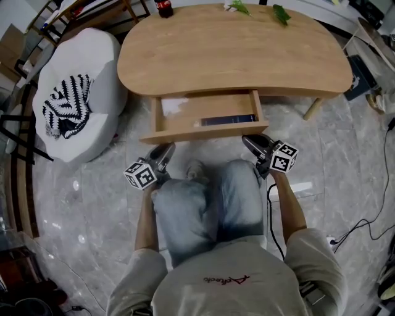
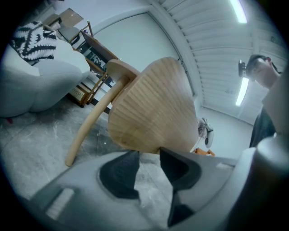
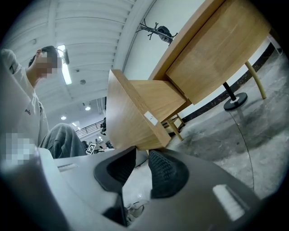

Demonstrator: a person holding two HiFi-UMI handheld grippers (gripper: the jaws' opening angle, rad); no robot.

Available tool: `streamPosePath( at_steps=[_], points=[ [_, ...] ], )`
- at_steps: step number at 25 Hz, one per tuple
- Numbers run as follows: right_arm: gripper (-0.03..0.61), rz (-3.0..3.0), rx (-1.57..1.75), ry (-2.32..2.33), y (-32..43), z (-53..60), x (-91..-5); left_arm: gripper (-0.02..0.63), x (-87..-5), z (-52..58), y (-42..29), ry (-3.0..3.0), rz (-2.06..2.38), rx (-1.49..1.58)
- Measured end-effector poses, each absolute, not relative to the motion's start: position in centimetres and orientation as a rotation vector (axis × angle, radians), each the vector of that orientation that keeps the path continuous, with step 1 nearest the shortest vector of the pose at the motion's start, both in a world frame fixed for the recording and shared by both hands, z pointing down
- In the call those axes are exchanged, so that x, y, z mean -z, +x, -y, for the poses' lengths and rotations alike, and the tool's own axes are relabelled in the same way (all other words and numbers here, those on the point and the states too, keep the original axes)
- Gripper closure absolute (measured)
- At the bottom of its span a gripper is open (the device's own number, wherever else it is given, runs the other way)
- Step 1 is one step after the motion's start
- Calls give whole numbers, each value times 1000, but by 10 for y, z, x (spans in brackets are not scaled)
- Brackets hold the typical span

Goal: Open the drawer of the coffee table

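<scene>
Wood drawer (image 1: 203,131) out; L tool (image 2: 149,152), R tool (image 3: 142,151): jaws apart, tips by drawer front.

Head view: only the front part of the drawer (image 1: 185,131) shows, the rest sits under the table top (image 1: 234,55), and we can't tell what the dark blue flat item (image 1: 228,120) inside it is. The bottle (image 1: 163,7) and green leaves (image 1: 281,13) are cut off by the top edge, and we see just one table leg (image 1: 312,109), right of centre. In the gripper views the wood ends right at the tips of the left gripper (image 2: 149,153) and right gripper (image 3: 142,151); we can't resolve contact.
</scene>
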State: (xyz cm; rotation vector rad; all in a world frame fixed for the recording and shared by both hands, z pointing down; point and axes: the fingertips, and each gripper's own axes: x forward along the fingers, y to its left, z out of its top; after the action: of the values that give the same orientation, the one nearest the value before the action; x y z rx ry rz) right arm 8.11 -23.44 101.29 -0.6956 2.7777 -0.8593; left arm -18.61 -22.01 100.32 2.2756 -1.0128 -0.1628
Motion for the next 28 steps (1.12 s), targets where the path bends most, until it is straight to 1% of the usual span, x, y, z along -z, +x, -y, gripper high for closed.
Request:
streamPosePath(
  at_steps=[4, 8, 9, 12, 15, 16, 18, 20, 24, 28],
  points=[
    [486, -2860, 796, -762, 81, 235, -1019, 476, -1010, 220, -185, 2273, 1037, 120],
    [488, -3000, 691, -868, 81, 235, -1033, 463, -1024, 219, -182, 2286, 1070, -21],
    [500, -3018, 667, -883, 83, 236, -1034, 485, -1025, 220, -182, 2289, 1076, -32],
    [508, -3024, 627, -915, 86, 237, -1035, 489, -1026, 220, -183, 2291, 1100, -30],
    [509, -3066, 569, -987, 94, 234, -1040, 508, -1031, 213, -185, 2310, 1138, -103],
    [514, -3087, 545, -1013, 97, 233, -1042, 523, -1032, 210, -186, 2319, 1148, -131],
    [562, -3119, 510, -1049, 102, 231, -1046, 570, -1032, 206, -191, 2329, 1177, -156],
    [572, -3135, 482, -1070, 106, 228, -1049, 614, -1030, 205, -197, 2340, 1208, -163],
    [574, -3157, 420, -1155, 110, 225, -1052, 614, -1031, 204, -203, 2369, 1225, -208],
    [574, -3139, 446, -1189, 106, 230, -1059, 614, -1042, 209, -206, 2382, 1212, -269]
  ],
)
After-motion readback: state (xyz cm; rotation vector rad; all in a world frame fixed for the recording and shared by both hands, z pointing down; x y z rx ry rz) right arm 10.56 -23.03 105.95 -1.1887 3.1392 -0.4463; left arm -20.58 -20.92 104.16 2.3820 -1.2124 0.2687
